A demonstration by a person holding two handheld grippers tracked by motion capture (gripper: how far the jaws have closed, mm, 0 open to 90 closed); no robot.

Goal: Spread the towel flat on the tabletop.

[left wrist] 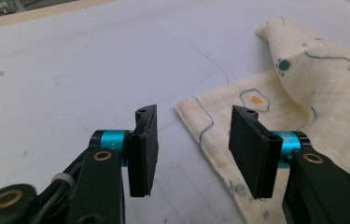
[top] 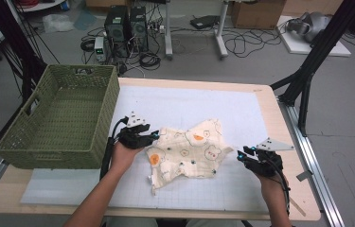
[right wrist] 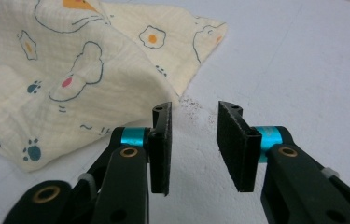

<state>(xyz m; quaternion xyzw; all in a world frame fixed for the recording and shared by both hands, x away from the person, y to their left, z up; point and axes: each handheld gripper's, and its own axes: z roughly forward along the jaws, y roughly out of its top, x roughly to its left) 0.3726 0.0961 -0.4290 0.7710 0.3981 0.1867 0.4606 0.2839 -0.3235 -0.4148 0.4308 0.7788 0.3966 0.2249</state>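
Note:
A crumpled cream cloth [top: 189, 150] printed with bears, eggs and paw marks lies on the white mat in the middle of the table. My left gripper [top: 154, 135] stands open at the cloth's left corner; in the left gripper view that cloth [left wrist: 312, 88] corner lies just ahead of the gap between the jaws [left wrist: 193, 137], with nothing held. My right gripper [top: 239, 155] is open just right of the cloth's right corner. In the right gripper view the cloth [right wrist: 70, 70] spreads to the left of the open right gripper [right wrist: 193, 133], over bare mat.
A green woven basket [top: 19, 135] stands empty at the table's left edge, close to my left hand. The white gridded mat [top: 213, 101] covers most of the wooden table [top: 286, 137]. Beyond the far edge are computer cases, cables and black stand legs on the floor.

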